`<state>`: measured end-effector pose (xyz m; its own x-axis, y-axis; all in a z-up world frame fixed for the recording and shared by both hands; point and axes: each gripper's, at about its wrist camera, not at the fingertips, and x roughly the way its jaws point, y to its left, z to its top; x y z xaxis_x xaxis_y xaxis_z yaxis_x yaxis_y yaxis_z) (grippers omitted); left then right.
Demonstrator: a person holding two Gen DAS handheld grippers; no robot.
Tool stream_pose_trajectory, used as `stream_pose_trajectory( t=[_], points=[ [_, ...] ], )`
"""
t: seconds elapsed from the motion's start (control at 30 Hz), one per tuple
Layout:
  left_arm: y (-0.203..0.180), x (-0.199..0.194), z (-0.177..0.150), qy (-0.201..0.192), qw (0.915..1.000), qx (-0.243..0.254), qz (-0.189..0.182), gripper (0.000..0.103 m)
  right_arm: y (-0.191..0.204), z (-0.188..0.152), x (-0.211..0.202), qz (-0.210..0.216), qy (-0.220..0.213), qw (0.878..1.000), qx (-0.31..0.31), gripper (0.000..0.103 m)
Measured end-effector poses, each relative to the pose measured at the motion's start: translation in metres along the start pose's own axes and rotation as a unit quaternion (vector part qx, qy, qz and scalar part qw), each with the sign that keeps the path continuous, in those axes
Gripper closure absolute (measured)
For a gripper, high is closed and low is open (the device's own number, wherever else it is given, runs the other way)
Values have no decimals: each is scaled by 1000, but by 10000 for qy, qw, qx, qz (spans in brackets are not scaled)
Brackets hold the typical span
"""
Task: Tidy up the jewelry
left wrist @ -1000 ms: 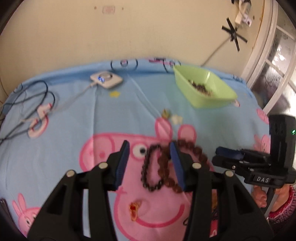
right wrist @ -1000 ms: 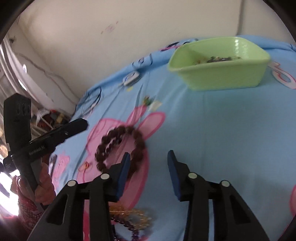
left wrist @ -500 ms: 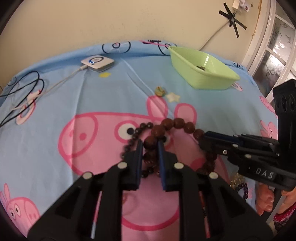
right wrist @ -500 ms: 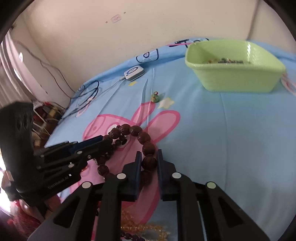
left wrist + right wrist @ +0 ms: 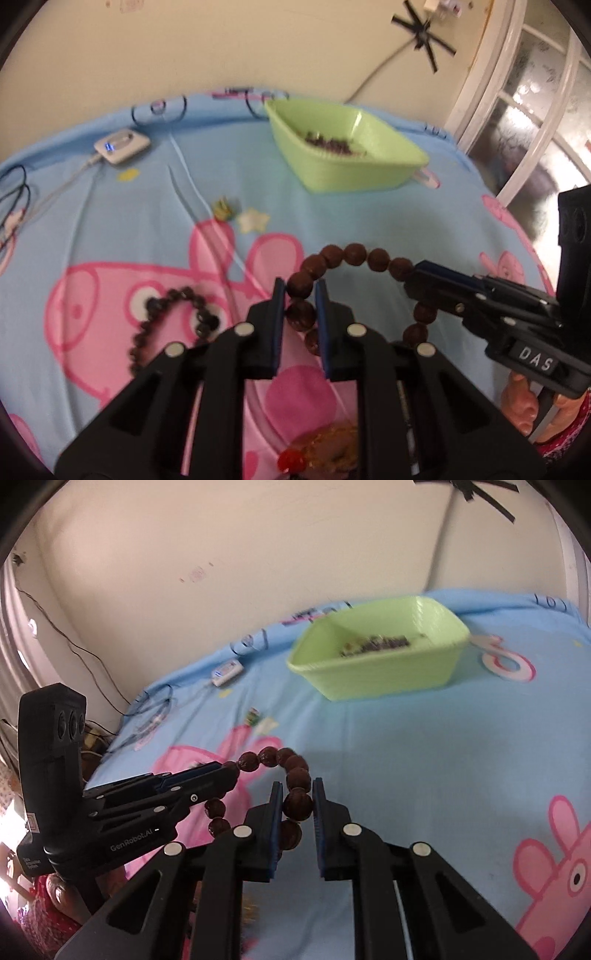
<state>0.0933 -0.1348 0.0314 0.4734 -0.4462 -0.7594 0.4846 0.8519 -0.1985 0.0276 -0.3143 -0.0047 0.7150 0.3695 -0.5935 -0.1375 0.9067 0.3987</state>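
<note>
A bracelet of large brown beads [image 5: 354, 254] hangs in the air above the blue bedsheet, held from both sides. My left gripper [image 5: 300, 291] is shut on its left part; my right gripper [image 5: 297, 794] is shut on its right part [image 5: 298, 805]. Each gripper shows in the other's view: the right one [image 5: 432, 284] and the left one [image 5: 207, 775]. A green tub [image 5: 343, 147] with small beads inside stands at the back, also in the right wrist view [image 5: 380, 653]. A small dark bead bracelet [image 5: 173, 325] lies on the sheet at left.
A white charger puck [image 5: 122, 146] with cable lies at the back left. Amber beads with a red piece [image 5: 325, 450] lie near the bottom. A small green and white trinket [image 5: 240, 214] lies mid-sheet. A wall stands behind; a window frame is at the right.
Both grippers closed on the large brown bracelet and lifted it off the sheet toward the tub side. The small dark bracelet stayed on the sheet.
</note>
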Motion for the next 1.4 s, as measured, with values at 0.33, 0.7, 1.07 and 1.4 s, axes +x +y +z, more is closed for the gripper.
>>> stream_pose_trajectory(
  t=[0.33,0.7,1.07,1.4],
  points=[
    [-11,4,-12,70,9993,246,276,69,-9,-16,4,-27,143,9998,140,98],
    [-22,7,-15,74,9963,593,609,65,3,-21,2,-197,170,9996,-147,87],
    [-22,6,-16,69,9964,558,637,65,11,-22,1,-145,202,9993,-294,70],
    [-19,3,-19,64,9965,470,687,65,16,-27,-2,-119,174,9995,-238,64]
  ],
)
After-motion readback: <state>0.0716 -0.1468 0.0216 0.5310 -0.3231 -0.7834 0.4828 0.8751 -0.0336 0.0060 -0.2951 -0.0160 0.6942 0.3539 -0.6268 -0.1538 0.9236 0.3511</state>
